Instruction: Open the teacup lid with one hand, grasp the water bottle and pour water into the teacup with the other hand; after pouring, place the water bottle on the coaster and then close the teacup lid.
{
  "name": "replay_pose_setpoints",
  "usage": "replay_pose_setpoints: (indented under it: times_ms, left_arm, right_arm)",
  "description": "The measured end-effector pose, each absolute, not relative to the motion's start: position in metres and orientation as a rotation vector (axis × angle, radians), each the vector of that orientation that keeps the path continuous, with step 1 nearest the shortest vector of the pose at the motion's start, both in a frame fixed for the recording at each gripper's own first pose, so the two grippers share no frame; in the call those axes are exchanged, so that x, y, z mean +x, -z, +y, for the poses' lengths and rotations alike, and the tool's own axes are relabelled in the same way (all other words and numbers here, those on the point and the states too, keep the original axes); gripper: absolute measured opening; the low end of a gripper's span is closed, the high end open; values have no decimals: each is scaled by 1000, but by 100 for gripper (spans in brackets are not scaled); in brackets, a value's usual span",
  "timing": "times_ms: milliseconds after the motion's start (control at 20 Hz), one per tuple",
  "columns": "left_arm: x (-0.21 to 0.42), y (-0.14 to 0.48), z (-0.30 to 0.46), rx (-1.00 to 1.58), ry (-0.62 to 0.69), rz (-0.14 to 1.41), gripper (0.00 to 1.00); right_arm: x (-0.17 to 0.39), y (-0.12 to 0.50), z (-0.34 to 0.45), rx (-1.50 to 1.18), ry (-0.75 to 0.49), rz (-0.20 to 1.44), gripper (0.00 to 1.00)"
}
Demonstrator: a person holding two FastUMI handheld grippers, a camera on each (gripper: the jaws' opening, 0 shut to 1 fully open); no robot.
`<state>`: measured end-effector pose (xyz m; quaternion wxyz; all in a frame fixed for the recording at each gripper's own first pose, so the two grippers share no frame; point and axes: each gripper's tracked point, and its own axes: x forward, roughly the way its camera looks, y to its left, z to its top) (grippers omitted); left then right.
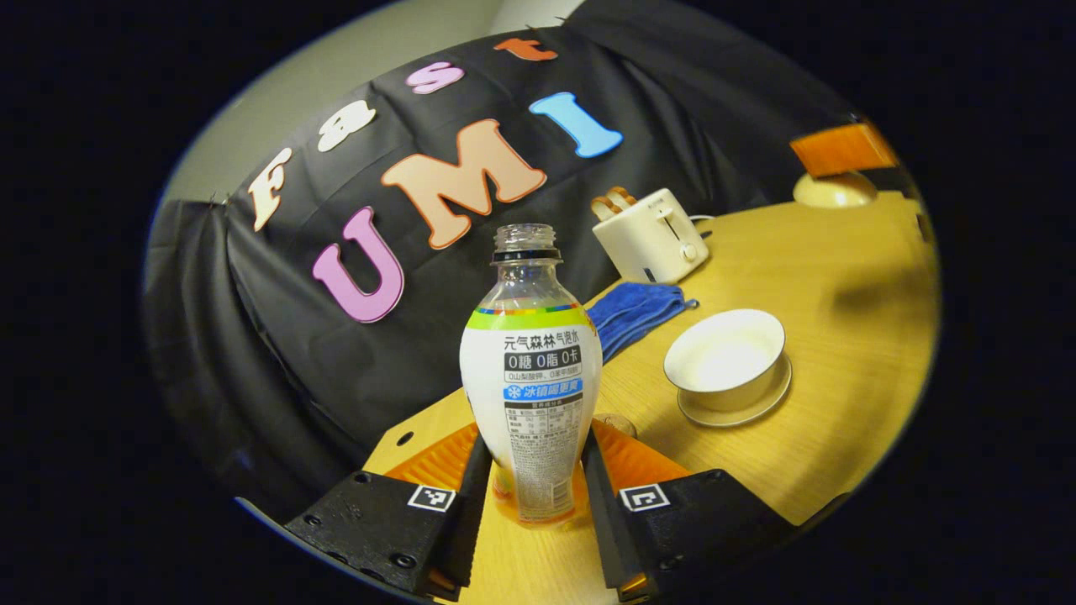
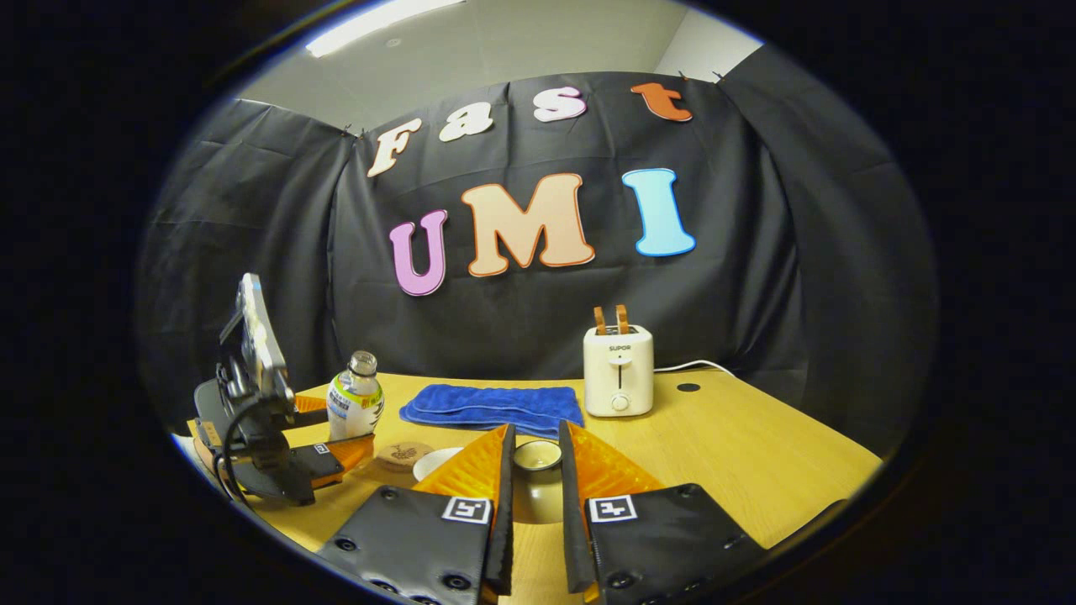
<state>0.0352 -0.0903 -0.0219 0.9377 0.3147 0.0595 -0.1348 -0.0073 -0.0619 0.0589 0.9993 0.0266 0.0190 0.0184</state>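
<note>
In the left gripper view, the left gripper (image 1: pixel 533 479) stands closed around the lower body of the water bottle (image 1: pixel 531 395), a ridged finger pressing on each flank. The bottle is clear plastic with a glossy printed wrap, pear-shaped, swelling in the middle and narrowing to a threaded, capless neck; its long axis runs upright with the mouth pointing up, and its base looks to sit at or just above the smooth, pale wooden table (image 1: pixel 841 353); contact cannot be told. Just behind the bottle a small edge of the round coaster (image 1: pixel 620 423) peeks out. Beyond it and to the right the teacup (image 1: pixel 727 360) stands uncovered on its saucer, a glazed white bowl with a wide round rim facing up. Farther off lie a folded blue towel (image 1: pixel 635 309) of soft nap and a boxy cream toaster (image 1: pixel 651 235) with two slices sticking up, against the black cloth wall. In the right gripper view, the right gripper (image 2: pixel 535 479) holds the teacup lid (image 2: pixel 538 470) between its fingers, a smooth domed ceramic piece whose ringed knob faces up; the jaws are narrowed onto its sides. The bottle (image 2: pixel 355 405) stands upright at the far left beside the cork-like coaster (image 2: pixel 403 455), with the cup's rim (image 2: pixel 435 463) just to its right.
</note>
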Motion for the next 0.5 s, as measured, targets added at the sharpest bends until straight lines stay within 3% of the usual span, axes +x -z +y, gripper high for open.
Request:
replay_pose_setpoints:
  times_ms: [500]
  left_arm:
    - [39,38,-92,1043,256,109,54]
  right_arm:
    - [-8,-68,-90,80,6,21,29]
